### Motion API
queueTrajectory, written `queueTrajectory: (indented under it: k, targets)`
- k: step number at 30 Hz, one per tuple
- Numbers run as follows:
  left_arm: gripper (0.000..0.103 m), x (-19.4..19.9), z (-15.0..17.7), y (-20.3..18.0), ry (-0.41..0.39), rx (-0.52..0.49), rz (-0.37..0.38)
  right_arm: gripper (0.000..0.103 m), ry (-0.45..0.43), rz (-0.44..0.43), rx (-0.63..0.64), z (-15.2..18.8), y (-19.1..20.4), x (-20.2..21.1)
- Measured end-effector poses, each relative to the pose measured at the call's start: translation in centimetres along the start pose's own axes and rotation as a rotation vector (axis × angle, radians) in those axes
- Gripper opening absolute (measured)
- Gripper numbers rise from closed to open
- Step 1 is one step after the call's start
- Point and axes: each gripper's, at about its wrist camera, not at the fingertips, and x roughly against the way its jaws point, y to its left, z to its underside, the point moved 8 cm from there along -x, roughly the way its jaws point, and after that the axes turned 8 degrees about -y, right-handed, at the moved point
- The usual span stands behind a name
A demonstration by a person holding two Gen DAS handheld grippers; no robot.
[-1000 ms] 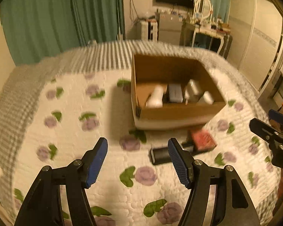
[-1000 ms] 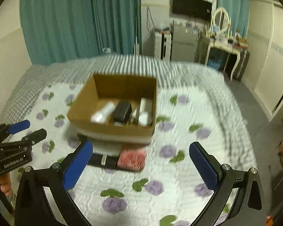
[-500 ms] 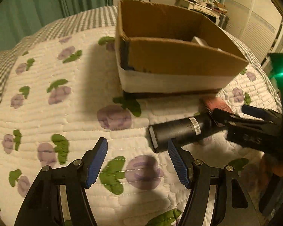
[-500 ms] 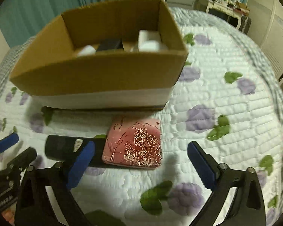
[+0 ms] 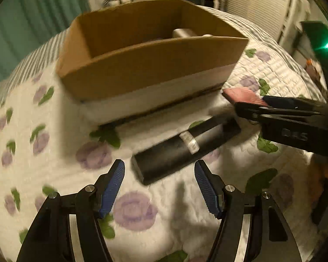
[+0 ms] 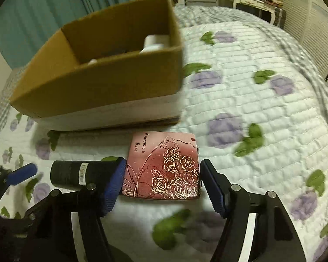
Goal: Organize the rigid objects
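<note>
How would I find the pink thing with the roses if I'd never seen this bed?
Find the big cardboard box on the flowery quilt. Right in front of it lie two things side by side: a black tube and a flat square case. The case is the pink-red one with gold roses and the words "Romantic Rose", sitting between the right tongs.

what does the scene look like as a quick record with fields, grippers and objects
surface: quilt with purple flower print
box: cardboard box, open top, some items inside
red item: flat pink-red rose case lying in front of the box
black item: black cylinder lying beside the case
right gripper: open, fingers either side of the case
left gripper: open, near the cylinder's end
</note>
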Motion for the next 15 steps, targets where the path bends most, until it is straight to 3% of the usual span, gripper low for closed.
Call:
queueTrajectory:
  k: [4, 10, 15]
  targets:
    - [0.069, -1.8, -0.5, -2.3, 0.026, -0.104, 0.039, 0.069, 0.008, 0.026, -0.028, 0.8, -2.8, 1.0]
    - [0.069, -4.6, -1.1, -4.7, 0.035, -0.261, 0.026, 0.069, 0.027, 0.037, -0.058, 2.2, -4.9, 1.3]
    - [0.069, -6.5, -2.1, -5.4, 0.015, -0.262, 0.058, 0.069, 0.03, 0.035, -0.06, 2.4, -4.7, 1.2]
